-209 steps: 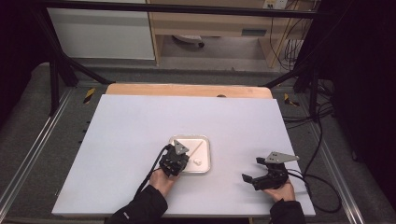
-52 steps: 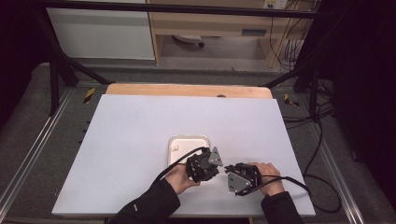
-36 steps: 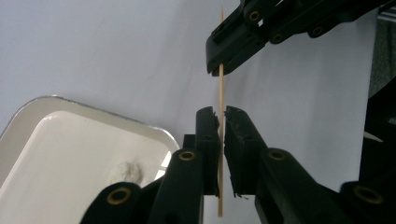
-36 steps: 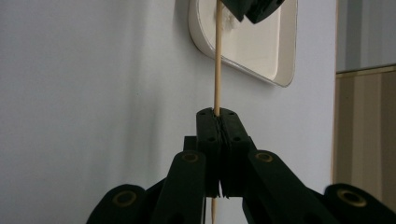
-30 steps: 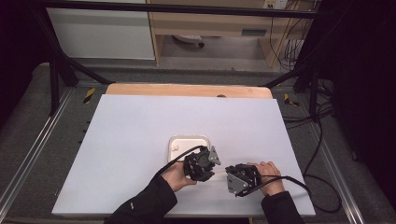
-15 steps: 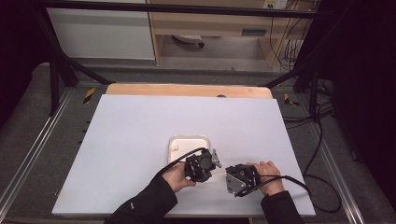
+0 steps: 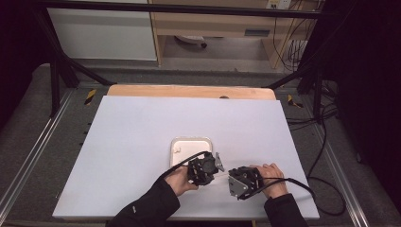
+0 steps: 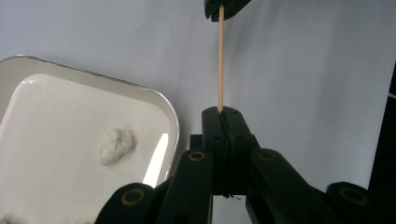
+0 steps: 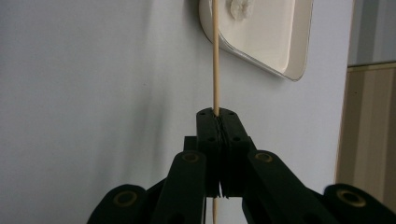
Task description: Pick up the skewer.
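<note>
A thin wooden stick (image 8: 220, 60) runs between my two grippers. In the left gripper view, my left gripper (image 8: 220, 114) is shut on its near end, and the right gripper's jaw tips (image 8: 223, 7) pinch the far end. My right gripper (image 9: 216, 114) is shut on the stick (image 9: 215, 56) too. From above, the left gripper (image 7: 208, 171) and right gripper (image 7: 239, 182) face each other close together, just in front of a white tray (image 7: 203, 142). A small white lump (image 8: 114, 145) lies in the tray (image 8: 170, 112).
The tray (image 9: 299, 42) rests near the middle front of the pale table top (image 7: 142, 132). A wooden strip (image 7: 189, 91) borders the table's far edge. Cables (image 7: 302, 184) trail from the grippers toward the right.
Seven seconds ago the left gripper was over the tray and the right one stood apart at the right. They have since met in front of the tray. Over the last second, hardly any movement.
</note>
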Demonstrator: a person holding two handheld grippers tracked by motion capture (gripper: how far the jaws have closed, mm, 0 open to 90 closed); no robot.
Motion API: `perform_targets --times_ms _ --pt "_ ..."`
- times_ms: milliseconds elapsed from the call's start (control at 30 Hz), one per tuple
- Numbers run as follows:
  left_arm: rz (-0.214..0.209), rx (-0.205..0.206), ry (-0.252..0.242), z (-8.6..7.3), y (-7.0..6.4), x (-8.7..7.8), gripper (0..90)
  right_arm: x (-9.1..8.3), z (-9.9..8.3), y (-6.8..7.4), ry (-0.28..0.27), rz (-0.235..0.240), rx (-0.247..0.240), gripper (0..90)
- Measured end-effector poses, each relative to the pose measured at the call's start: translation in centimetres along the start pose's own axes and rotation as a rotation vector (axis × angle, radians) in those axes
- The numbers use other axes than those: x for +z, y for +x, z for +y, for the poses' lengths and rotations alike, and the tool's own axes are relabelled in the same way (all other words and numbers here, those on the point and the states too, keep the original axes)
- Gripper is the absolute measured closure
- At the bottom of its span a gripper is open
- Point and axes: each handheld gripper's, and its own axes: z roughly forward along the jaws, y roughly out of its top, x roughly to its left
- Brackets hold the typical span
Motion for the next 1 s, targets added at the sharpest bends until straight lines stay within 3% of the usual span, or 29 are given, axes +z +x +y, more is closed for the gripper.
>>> perform_targets --times_ms 233,400,433,467,500,567,600,633,700,733,767,867,1000 --pt "0.001 -0.009 -0.012 -0.1 0.0 -0.1 89.3 0.0 0.1 0.0 0.009 -0.003 0.013 87.8" --pt "0.012 -0.021 -0.029 -0.5 0.3 -0.4 89.3 -0.4 -0.1 -0.3 -0.010 -0.037 0.088 76.8" --pt "0.018 -0.029 -0.039 -0.7 0.4 -0.5 89.3 -0.6 -0.2 -0.5 -0.028 -0.036 0.136 74.1" --pt "0.016 -0.036 -0.040 -0.9 0.5 -0.6 89.3 -0.6 -0.2 -0.5 -0.028 -0.036 0.136 74.1" --pt "0.021 -0.038 -0.040 -1.1 0.6 -0.7 89.2 -0.9 -0.5 -0.7 -0.045 -0.040 0.202 67.2" --pt "0.010 -0.055 -0.044 -1.6 0.9 -0.9 89.2 -1.0 -0.8 -1.0 -0.048 -0.031 0.228 64.7" --pt "0.028 -0.058 -0.046 -1.9 1.1 -1.1 89.2 -1.1 -1.2 -1.4 -0.065 -0.021 0.323 55.3" --pt "0.030 -0.063 -0.048 -2.2 1.2 -1.2 89.2 -1.1 -1.2 -1.4 -0.065 -0.021 0.323 55.3" --pt "0.029 -0.082 -0.058 -2.8 1.5 -1.5 89.2 -1.2 -1.8 -1.9 -0.078 0.010 0.434 47.1" --pt "0.036 -0.088 -0.066 -3.1 1.6 -1.7 89.2 -1.1 -2.4 -2.2 -0.073 0.044 0.534 41.1" --pt "0.037 -0.096 -0.070 -3.4 1.7 -1.8 89.2 -1.1 -2.4 -2.2 -0.073 0.044 0.534 41.1" --pt "0.038 -0.131 -0.106 -4.7 2.1 -2.3 89.1 -1.0 -3.4 -2.4 -0.079 0.058 0.631 35.0" --pt "0.058 -0.178 -0.134 -6.3 2.5 -2.8 89.0 -0.8 -4.3 -2.0 -0.088 0.079 0.726 28.2"
